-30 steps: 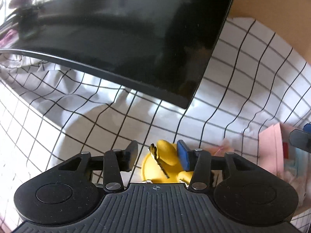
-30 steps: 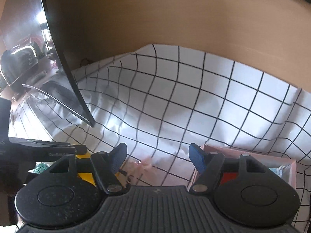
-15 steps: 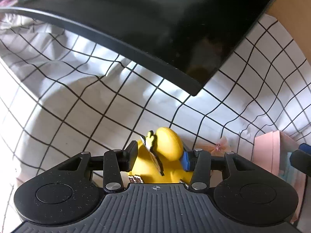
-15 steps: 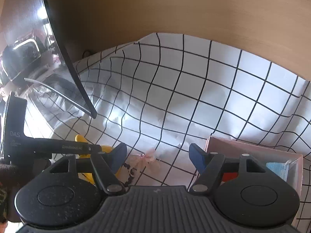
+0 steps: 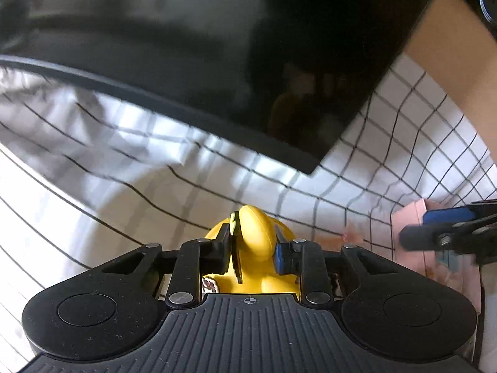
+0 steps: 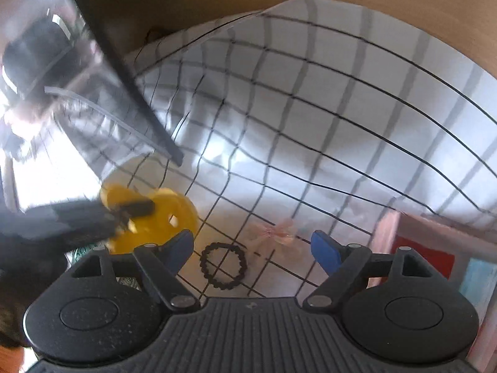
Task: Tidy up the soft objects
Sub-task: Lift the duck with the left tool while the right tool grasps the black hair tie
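You have one yellow soft rubber toy, one black beaded hair ring, one pale pink bow-shaped clip, one pink open box at lower right, and one black monitor across the top.

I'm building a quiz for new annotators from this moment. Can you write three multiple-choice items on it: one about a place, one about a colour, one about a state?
1. Where does the black hair tie lie?
A. on the checked cloth, between the right tongs' fingers
B. inside the pink box
C. on the monitor

2. What colour is the soft toy in the left tongs?
A. green
B. yellow
C. white

3. How do the right tongs stand?
A. shut on the hair tie
B. shut on the toy
C. open, holding nothing

Answers: 1 A, the tie rests on the grid cloth in the right wrist view; 2 B, both views show it yellow; 3 C, a wide gap separates the blue pads.
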Available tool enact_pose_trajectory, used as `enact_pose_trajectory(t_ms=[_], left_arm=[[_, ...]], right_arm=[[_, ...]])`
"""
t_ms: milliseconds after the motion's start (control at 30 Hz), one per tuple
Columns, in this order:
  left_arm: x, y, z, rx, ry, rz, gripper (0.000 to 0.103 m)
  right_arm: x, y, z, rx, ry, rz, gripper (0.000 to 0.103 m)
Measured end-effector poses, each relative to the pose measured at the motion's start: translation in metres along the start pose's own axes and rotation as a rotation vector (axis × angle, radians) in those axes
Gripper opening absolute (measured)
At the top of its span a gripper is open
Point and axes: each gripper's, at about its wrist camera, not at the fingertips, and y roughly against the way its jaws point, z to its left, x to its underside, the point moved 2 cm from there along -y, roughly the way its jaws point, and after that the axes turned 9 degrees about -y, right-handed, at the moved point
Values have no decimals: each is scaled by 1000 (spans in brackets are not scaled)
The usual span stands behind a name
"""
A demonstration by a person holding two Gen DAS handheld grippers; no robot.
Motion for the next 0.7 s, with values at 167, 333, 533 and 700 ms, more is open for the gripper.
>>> enact_pose_trajectory(t_ms=[167,333,533,700], left_arm=[[-11,28,37,-16,41,-80,27],[-14,46,59,-25,60,-154,25],[-3,50,72,22,68,-177,21],[10,43,81,43,77,-181,20]], right_arm=[[-9,-28,38,5,53,117,79],[-6,-69,62,40,38,291,34],[-6,-111,70,113,-37,395,30],[0,-126,83,194,21,397,24]])
